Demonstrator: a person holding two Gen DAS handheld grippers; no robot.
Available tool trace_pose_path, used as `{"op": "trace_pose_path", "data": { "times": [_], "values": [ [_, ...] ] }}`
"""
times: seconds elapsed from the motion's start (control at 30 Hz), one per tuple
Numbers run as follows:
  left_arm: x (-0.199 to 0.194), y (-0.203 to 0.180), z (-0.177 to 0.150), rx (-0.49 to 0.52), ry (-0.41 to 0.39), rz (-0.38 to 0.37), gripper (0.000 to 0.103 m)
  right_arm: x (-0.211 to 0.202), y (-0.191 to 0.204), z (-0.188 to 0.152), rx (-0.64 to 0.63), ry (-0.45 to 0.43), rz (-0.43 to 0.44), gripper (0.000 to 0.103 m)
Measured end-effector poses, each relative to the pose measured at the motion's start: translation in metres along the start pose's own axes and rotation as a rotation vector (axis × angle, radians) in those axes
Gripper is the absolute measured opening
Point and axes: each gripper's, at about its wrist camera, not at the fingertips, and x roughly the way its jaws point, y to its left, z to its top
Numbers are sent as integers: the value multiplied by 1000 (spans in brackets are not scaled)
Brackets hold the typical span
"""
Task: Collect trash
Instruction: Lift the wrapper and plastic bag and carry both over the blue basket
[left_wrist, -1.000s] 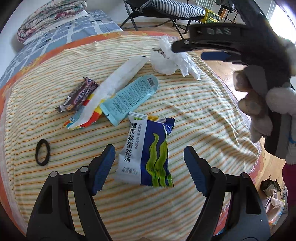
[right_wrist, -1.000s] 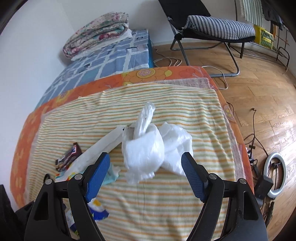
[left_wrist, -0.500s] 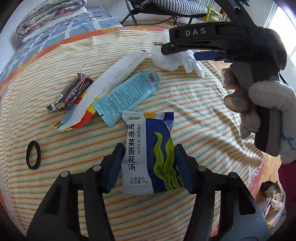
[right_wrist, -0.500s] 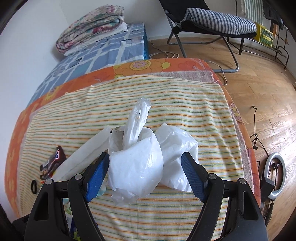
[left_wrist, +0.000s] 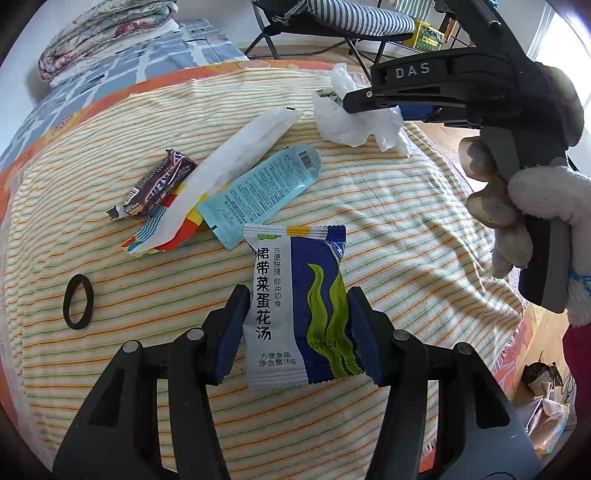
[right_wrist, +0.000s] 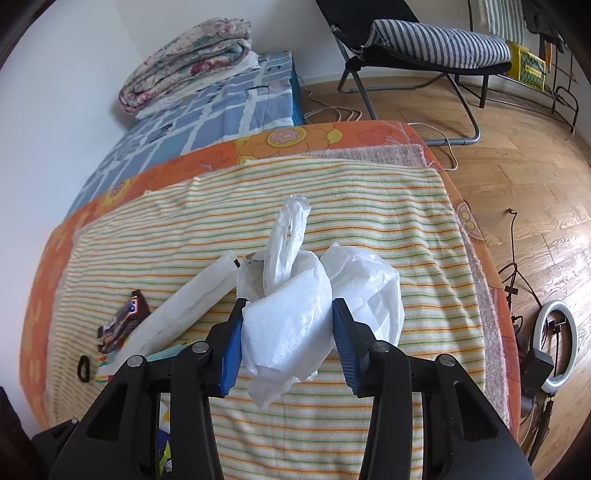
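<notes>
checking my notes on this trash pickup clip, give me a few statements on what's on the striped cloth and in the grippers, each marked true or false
1. The left gripper has its pads on either side of the blue and white soup packet. True.
2. The right gripper is closed on a chocolate wrapper. False: its pads press a white plastic bag; the brown chocolate wrapper lies apart on the striped cloth.
3. A black hair tie lies alone to the left of the packet. True.
4. The light blue sachet lies on top of the long white wrapper. False: the white wrapper overlaps the sachet's edge.
</notes>
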Motion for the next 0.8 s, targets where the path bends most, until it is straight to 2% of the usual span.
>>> {"op": "trace_pose_path", "data": {
  "times": [0.47, 0.8],
  "values": [
    [-40, -1, -14, -4, -44, 12, 55, -63, 14, -21, -60, -62, 20, 40],
    [-82, -3, -47, 14, -63, 39, 55, -115, 28, -56, -81, -87, 94, 40]
  ]
}}
